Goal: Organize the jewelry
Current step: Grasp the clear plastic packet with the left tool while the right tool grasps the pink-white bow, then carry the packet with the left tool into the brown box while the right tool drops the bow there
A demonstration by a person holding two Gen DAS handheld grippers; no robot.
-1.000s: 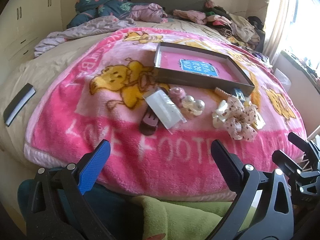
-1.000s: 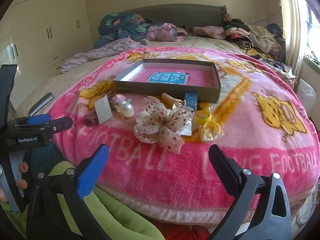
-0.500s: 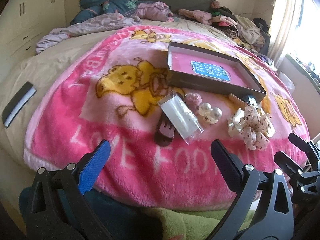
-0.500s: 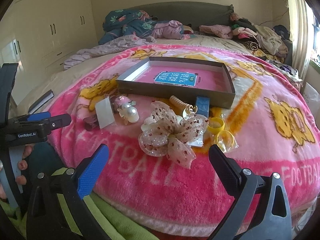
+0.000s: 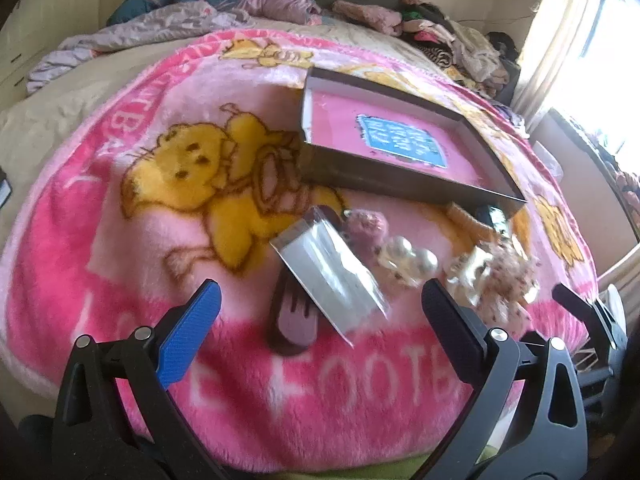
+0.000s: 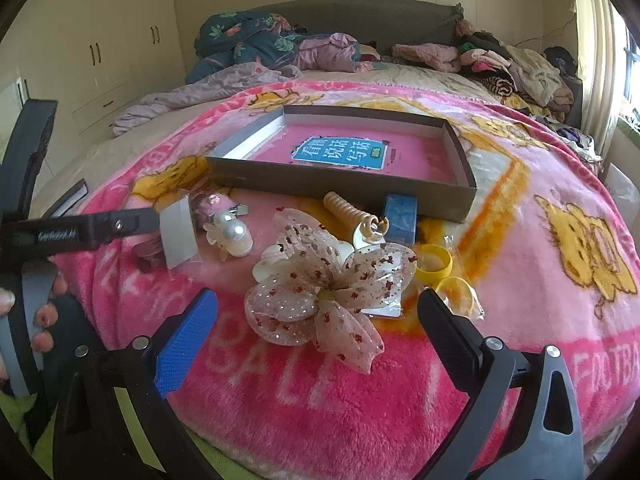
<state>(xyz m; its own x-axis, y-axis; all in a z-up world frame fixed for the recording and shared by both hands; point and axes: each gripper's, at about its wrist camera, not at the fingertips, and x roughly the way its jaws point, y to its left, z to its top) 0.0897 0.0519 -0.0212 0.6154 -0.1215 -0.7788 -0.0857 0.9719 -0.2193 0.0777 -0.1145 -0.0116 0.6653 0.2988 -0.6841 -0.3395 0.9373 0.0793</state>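
A shallow grey box [image 6: 344, 186] with a pink floor lies on the pink blanket; it also shows in the left wrist view [image 5: 384, 176]. In front of it lie a sheer spotted bow [image 6: 328, 292], a pearl clip [image 6: 232, 236], a clear packet [image 5: 330, 276], a dark hair clip [image 5: 294, 320], a coiled hair tie [image 6: 346, 208], a blue item [image 6: 400, 216] and two yellow rings [image 6: 434, 262]. My left gripper [image 5: 318, 332] is open, just short of the packet and dark clip. My right gripper [image 6: 318, 336] is open, just short of the bow.
The pink cartoon blanket [image 6: 540, 208] covers a bed. Heaped clothes and bedding [image 6: 272, 48] lie at the headboard. Cream wardrobes [image 6: 100, 52] stand at the left, a bright window [image 5: 600, 40] at the right. A dark book [image 6: 72, 200] lies left of the blanket.
Both grippers have moved forward toward the items on the blanket. The left one now reaches close to the packet, the right one close to the bow. Both stay open.
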